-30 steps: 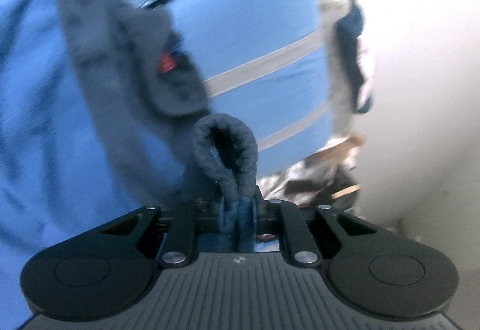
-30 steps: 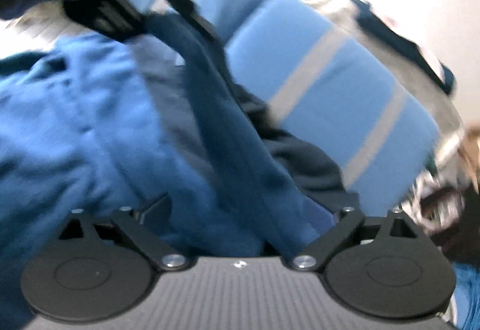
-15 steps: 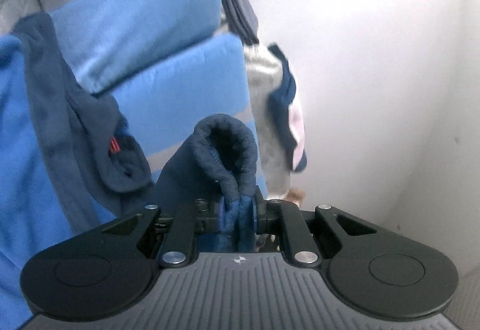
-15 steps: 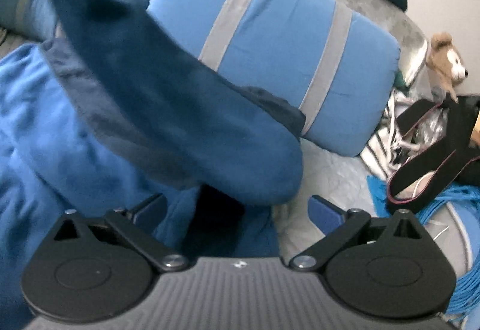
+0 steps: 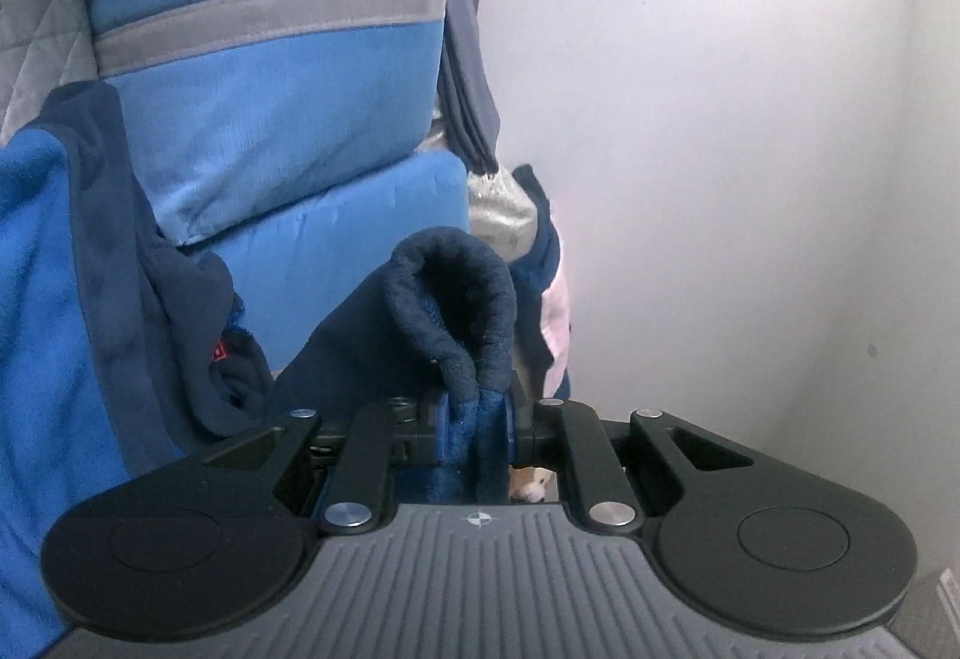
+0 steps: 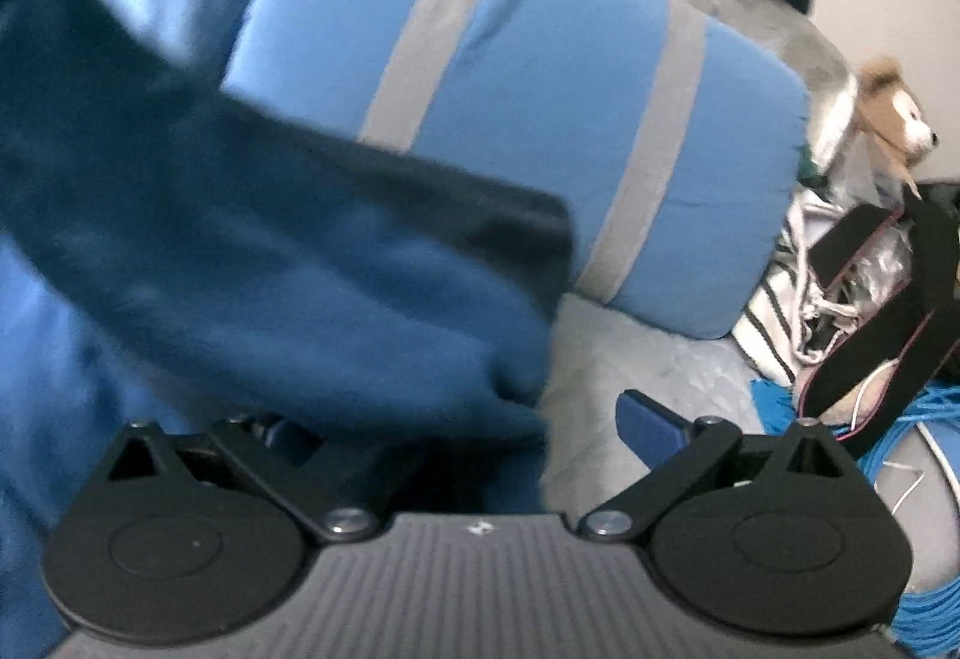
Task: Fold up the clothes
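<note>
Left tongs (image 5: 474, 422) pinch the fuzzy navy fleece garment (image 5: 447, 299). Right tongs (image 6: 480, 431) gape apart, fleece draped between; they should clamp the matching edge, pulling taut.

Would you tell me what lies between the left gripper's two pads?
A bunched fold of the dark blue fleece garment, pinched by the left gripper, in the left wrist view.

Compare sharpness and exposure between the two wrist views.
Left wrist: sharp, the dark navy fleece garment crisp, but the white wall glares near the top. Right wrist: motion-blurred, the garment smeared, the blue grey-striped cushion soft; exposure even.
</note>
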Demonstrator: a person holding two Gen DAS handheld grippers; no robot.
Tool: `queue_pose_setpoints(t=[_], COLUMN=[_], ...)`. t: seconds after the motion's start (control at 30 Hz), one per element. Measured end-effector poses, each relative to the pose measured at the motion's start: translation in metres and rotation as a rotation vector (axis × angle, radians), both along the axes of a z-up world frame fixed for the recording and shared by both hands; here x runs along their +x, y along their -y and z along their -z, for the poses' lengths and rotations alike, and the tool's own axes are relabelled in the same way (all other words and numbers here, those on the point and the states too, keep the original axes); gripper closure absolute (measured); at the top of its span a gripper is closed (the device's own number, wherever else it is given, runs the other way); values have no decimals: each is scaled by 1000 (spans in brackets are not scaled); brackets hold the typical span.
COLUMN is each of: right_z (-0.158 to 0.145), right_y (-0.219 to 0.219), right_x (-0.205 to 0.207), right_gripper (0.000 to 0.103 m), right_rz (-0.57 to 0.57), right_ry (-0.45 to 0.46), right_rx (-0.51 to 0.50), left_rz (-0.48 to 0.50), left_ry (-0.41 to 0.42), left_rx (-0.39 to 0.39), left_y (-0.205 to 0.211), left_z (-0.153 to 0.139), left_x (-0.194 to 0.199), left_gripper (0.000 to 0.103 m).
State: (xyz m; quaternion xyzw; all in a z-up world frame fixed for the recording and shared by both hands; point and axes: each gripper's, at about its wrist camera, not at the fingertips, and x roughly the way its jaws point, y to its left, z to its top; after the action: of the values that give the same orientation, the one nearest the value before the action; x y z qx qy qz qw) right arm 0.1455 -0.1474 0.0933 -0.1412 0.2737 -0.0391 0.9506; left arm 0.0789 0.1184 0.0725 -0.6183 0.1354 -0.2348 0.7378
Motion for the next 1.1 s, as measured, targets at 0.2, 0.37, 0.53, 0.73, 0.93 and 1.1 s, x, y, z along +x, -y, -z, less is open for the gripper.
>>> queue_pose_setpoints(t=[0.2, 0.37, 0.53, 0.73, 0.93, 1.1], right_z=[-29, -47, -52, -34, 1, 28], right_y=[64, 96, 109, 96, 69, 64], right_x=[32, 56, 76, 73, 39, 26], right_gripper=[0, 0, 0, 0, 0, 0], right_rz=[44, -7, -105, -172, -337, -346], right_ry=[-35, -121, -200, -252, -257, -267], right_rx=[205, 258, 196, 96, -105, -261], left_rz=[-26, -31, -54, -49, -57, -58], left_ry=[-45, -91, -104, -106, -105, -103], left_rx=[29, 49, 47, 40, 21, 14], left_y=[-8, -9, -10, -8, -13, -13], left_z=[1, 5, 7, 10, 12, 11], left_x=[-1, 3, 3, 6, 5, 5], left_gripper=[87, 87, 88, 87, 87, 87])
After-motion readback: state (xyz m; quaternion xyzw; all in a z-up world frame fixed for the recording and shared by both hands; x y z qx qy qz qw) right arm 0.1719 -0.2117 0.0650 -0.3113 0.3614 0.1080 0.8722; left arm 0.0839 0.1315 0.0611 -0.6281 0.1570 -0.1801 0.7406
